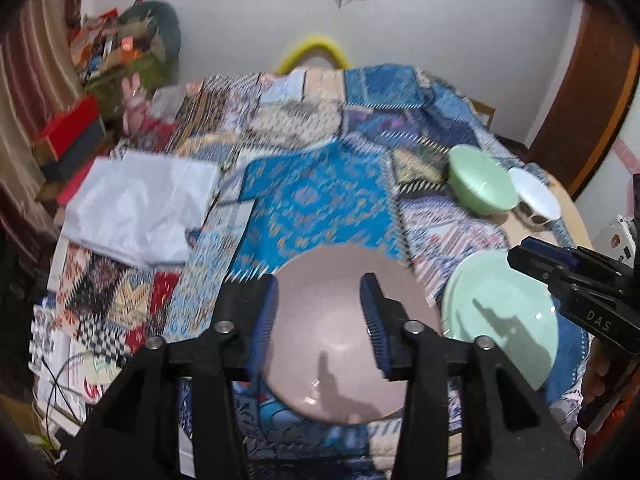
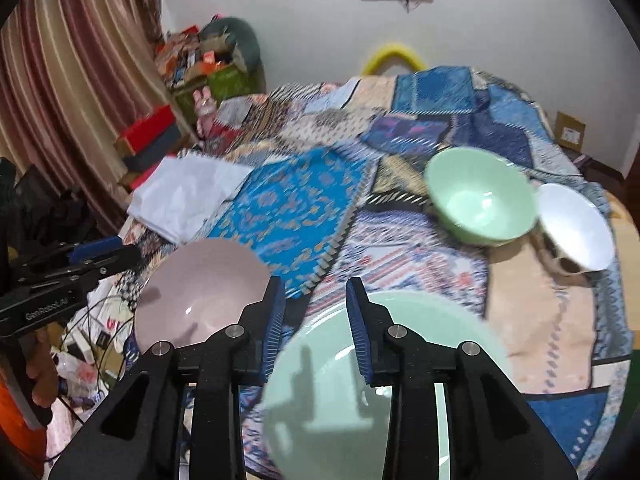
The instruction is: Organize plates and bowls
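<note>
A pink plate (image 1: 332,336) lies on the patterned quilt at the near edge; it also shows in the right wrist view (image 2: 200,288). My left gripper (image 1: 318,312) is open and hovers over it, empty. A pale green plate (image 1: 500,316) lies to its right, large in the right wrist view (image 2: 340,392). My right gripper (image 2: 316,320) is open above that plate's left rim, empty. Farther back right sit a green bowl (image 2: 480,196) and a white bowl (image 2: 576,228), tilted side by side.
The quilt (image 2: 288,216) covers a bed. White folded cloth (image 1: 140,208) lies at the left. Boxes and clutter (image 1: 72,136) pile by the curtain at far left. Cables and papers (image 2: 92,340) lie beside the near left edge.
</note>
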Motion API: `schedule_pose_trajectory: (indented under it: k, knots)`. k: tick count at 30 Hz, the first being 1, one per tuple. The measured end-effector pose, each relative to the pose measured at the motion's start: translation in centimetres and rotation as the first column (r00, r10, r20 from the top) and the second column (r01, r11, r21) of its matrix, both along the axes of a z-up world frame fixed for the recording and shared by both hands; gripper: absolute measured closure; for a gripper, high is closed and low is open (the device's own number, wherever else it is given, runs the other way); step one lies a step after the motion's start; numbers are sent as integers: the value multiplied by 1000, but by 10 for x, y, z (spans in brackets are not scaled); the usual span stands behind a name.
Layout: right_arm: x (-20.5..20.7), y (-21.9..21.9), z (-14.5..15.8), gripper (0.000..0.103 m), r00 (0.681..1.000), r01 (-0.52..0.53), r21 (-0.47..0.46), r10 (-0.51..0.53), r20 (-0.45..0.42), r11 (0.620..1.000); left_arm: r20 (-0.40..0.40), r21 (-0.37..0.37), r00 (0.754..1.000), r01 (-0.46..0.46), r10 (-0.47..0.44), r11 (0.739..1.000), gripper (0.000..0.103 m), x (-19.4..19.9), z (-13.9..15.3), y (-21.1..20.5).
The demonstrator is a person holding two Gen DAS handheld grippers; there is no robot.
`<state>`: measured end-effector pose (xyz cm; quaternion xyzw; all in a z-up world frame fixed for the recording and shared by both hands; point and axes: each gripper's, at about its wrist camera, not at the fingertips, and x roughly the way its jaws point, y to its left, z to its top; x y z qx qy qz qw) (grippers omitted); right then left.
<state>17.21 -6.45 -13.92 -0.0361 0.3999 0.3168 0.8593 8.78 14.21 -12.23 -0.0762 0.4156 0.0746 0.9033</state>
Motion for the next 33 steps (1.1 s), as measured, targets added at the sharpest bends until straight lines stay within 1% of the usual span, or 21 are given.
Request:
schedule_pose_trajectory:
  k: [1,3,7,12,16,19,25,29,33]
  knots:
    - [2,-8,3,72,1000,13,4,-13,10,1000,10,7,1000,7,-7,1000,52,3,5,-5]
    - [6,-20,7,67,999,37,10,-38,26,999,27,14,999,27,-28,1000,48,9,13,-17]
    - [20,-51,12,64,994,97,14,-98,52,995,40,16,997,60,-60,998,36,28,22,-37]
    - [39,-81,9,62,985,167,19,-168,49,986,26,-1,996,90,-90,996,35,61,23,-57]
    - [63,-98,-2,62,975,220,23,-220,27,975,-1,-33,994,110,-110,993,35,95,16,-68]
    - [82,-106,-12,62,968,252,29,-252,2,967,-24,-42,992,125,-126,991,35,119,8,-74]
    - [117,-108,-38,62,953,295,35,-292,-76,955,-67,-31,985,159,-161,987,35,160,-16,-85]
    - [135,-102,-54,69,948,303,25,-299,-108,953,-97,-33,979,177,-180,984,35,185,-34,-89]
    - [146,-98,-62,71,947,304,16,-300,-119,953,-109,-36,975,191,-194,981,35,203,-46,-92]
